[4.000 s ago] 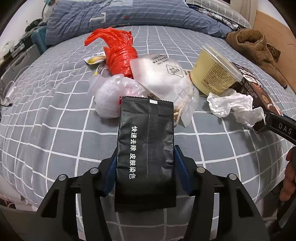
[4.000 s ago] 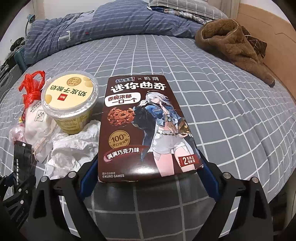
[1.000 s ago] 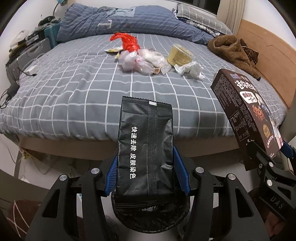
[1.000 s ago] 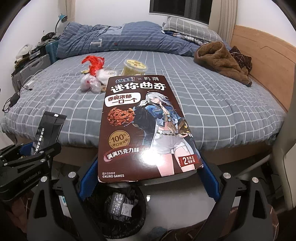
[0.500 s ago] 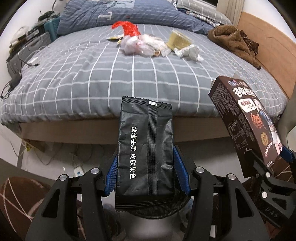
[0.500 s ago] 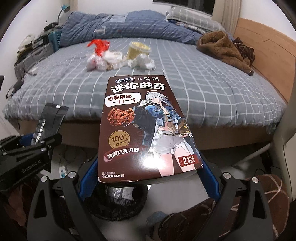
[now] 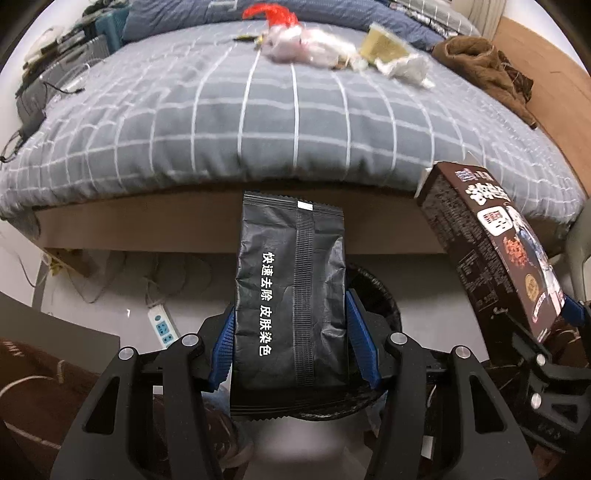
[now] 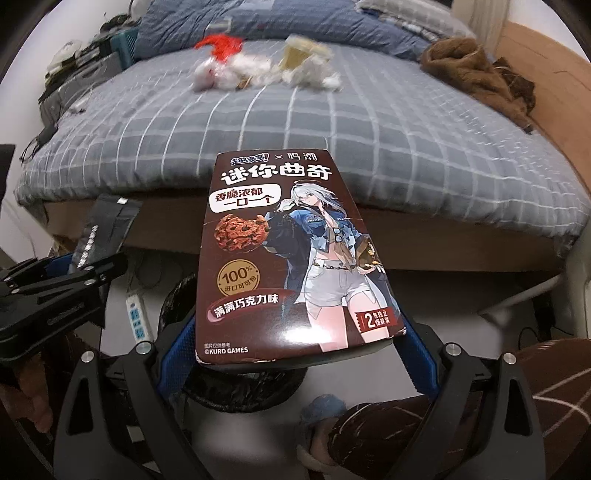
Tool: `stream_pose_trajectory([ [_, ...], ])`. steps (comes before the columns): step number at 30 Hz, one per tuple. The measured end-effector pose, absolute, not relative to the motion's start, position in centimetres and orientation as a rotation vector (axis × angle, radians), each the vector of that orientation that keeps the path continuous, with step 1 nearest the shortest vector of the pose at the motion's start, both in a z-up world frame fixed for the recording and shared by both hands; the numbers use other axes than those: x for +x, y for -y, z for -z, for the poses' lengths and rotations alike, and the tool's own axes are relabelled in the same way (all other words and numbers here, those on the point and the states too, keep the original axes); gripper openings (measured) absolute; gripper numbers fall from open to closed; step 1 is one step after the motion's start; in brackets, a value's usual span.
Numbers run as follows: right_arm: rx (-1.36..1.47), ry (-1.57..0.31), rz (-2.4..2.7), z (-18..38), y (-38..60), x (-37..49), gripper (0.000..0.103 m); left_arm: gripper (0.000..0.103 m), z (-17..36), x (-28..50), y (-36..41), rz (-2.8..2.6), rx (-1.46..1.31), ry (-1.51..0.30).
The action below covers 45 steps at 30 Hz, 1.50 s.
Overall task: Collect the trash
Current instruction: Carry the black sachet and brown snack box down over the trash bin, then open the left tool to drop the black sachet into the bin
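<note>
1. A black sachet is clamped between the blue pads of the left gripper, which close on its two long edges; the sachet sticks out forward along the fingers.
2. A brown cookie box is clamped across its width near its lower end by the right gripper, so most of the box overhangs in front of the fingers.
3. A black-lined waste bin is seen on the floor at the foot of the bed, directly under both loads; in the right wrist view its rim shows beside and below the box.
4. The step in hand is judged to be the drop into the bin, and it is best done one item at a time, so that the two loads are not knocked together over the opening.
5. The sachet should be centred over the mouth and the fingers spread only then; being light and flat, it is likely to flutter, so a low release is advised.
6. The box is long and is held at one end, so it should be tipped nose-down into the bin before it is let go; otherwise it may catch on the rim and fall out.
7. A power strip and cables lie on the floor just left of the bin and should be kept clear of.
8. More rubbish is left on the bed: a red bag, a yellowish tub and crumpled white tissue.
</note>
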State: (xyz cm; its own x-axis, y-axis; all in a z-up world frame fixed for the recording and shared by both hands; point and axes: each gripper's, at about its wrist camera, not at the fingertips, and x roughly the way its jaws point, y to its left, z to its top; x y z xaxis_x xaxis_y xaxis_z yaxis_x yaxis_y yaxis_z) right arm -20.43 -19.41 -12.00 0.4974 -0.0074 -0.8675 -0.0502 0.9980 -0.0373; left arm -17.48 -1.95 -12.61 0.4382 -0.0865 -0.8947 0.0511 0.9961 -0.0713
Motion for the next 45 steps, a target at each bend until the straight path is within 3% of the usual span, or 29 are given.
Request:
stream_pose_trajectory([
  [11,-0.073,-1.149,-0.048,15.3,19.5,-19.6,0.089,0.053,17.3,-15.2,2.8,0.087,-0.04,-1.197],
  [31,0.015,-1.198,0.092,16.9,26.2,-20.1,0.089,0.051,19.9,-13.6,8.9,0.203,0.007,-1.266],
  [34,0.008,-1.195,0.083,16.9,26.1,-20.1,0.089,0.055,19.8,-13.9,9.0,0.191,0.006,-1.271],
  [41,0.003,-1.198,0.081,16.9,25.4,-19.9,0.089,0.087,19.8,-14.2,7.0,0.143,0.002,-1.267],
  [45,-0.011,-1.193,0.08,17.0,24.5,-19.5,0.09,0.094,19.7,-14.4,5.2,0.13,0.008,-1.248],
])
